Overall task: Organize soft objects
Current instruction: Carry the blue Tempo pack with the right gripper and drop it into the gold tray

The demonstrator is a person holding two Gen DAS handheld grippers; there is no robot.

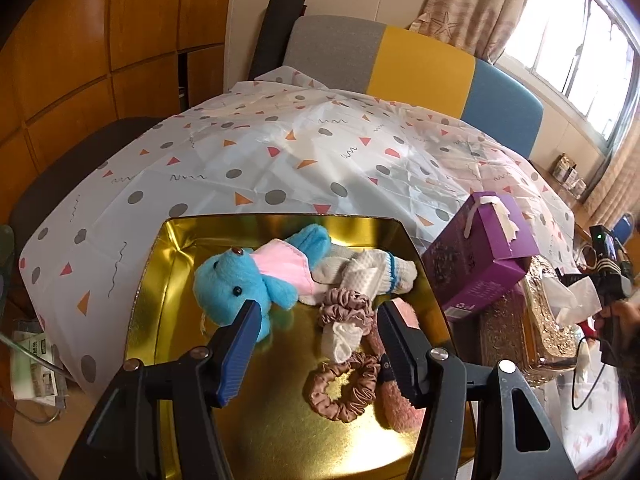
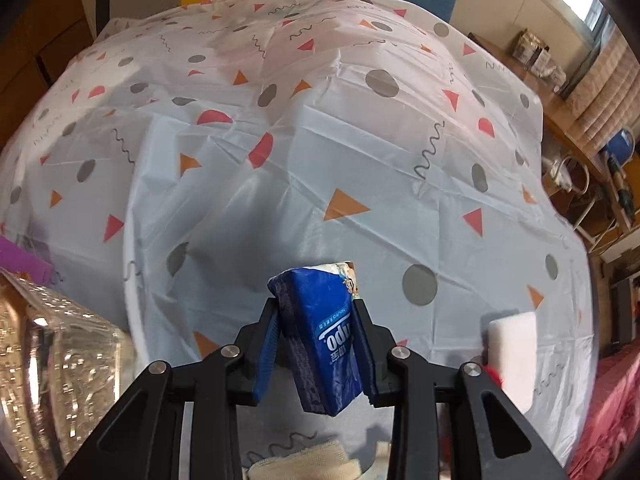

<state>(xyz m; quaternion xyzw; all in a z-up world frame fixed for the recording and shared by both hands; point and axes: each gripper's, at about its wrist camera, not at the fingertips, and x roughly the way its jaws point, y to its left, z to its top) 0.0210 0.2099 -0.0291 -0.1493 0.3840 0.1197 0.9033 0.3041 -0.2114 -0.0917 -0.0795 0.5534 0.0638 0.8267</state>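
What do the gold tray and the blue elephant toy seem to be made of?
The gold tray looks like polished metal: it mirrors the room, though metallized card is possible. The blue elephant toy looks like fuzzy plush fabric with bead eyes.

Place: we are looking at a lived-in home room, likely a dining or living area.
Table: a patterned tablecloth (image 1: 280,152) is covering it.
Seating: a grey, yellow and blue sofa back (image 1: 416,64) is standing behind the table.
Walls: wood panelling (image 1: 100,40) is lining the left side.
Window: a starfish-print curtain (image 1: 468,4) is hanging beside a barred window (image 1: 580,52).
Clutter: an ornate gold tissue box (image 1: 532,320) is sitting on the table.
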